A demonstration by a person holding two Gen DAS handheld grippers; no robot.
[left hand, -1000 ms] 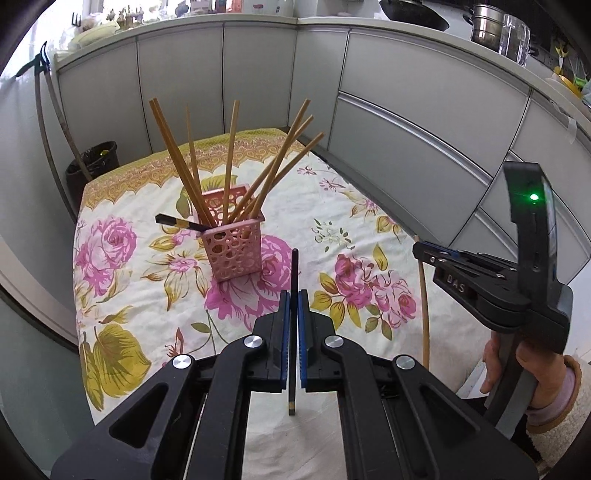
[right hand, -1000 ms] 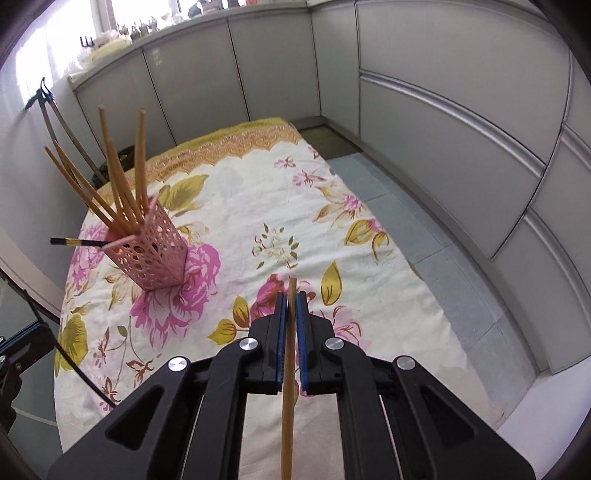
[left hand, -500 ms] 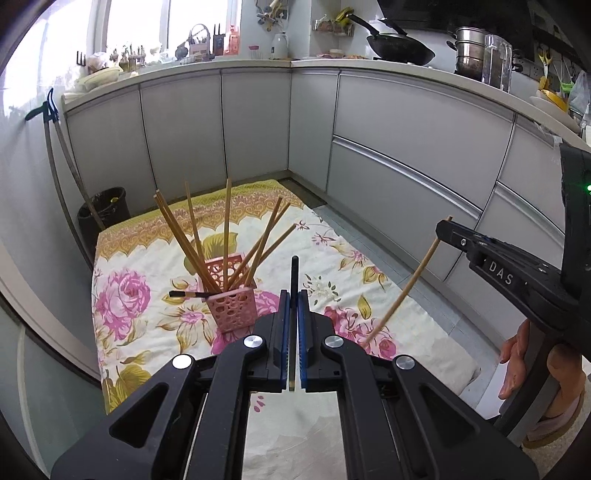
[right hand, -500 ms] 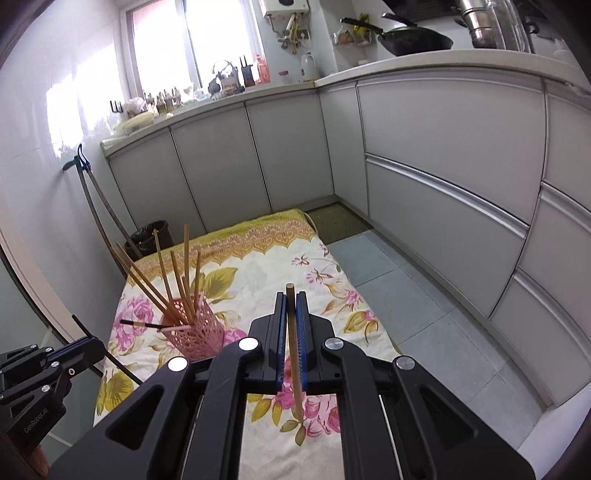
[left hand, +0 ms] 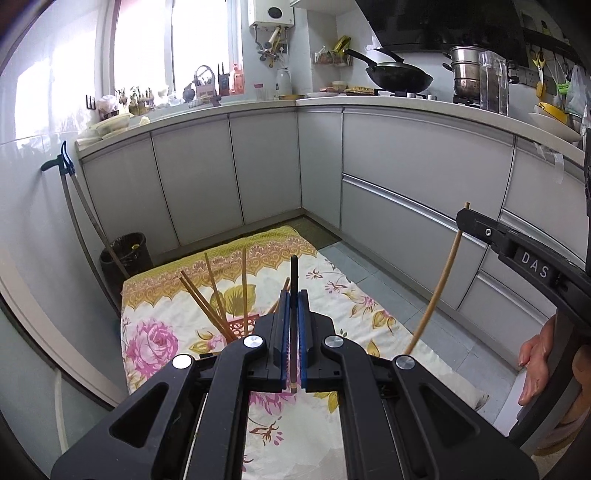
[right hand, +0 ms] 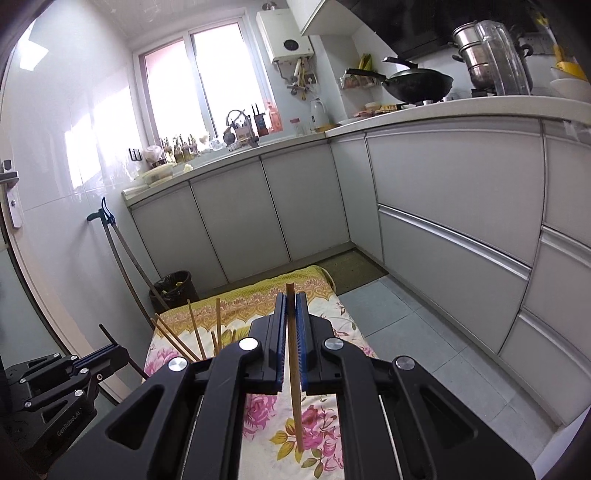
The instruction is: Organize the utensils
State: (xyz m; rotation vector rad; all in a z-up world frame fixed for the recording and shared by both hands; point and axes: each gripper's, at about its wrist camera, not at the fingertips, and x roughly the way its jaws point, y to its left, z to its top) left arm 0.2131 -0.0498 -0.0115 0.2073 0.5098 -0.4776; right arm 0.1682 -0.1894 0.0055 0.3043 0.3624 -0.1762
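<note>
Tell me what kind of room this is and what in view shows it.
A home kitchen, most likely. A black wok and a stacked steel steamer pot sit on a stove atop the white countertop, grey cabinet doors run beneath it, and a white wall-mounted water heater hangs beside the window.

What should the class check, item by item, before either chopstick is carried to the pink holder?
1. Left gripper clamped on the dark chopstick: ok.
2. Right gripper clamped on the light wooden chopstick: ok.
3. Both chopsticks lifted clear of the floral cloth: ok.
4. Pink perforated plastic holder in sight: not ok, mostly hidden behind the fingers.
5. Free space in the holder among the wooden chopsticks already in it: cannot tell.
</note>
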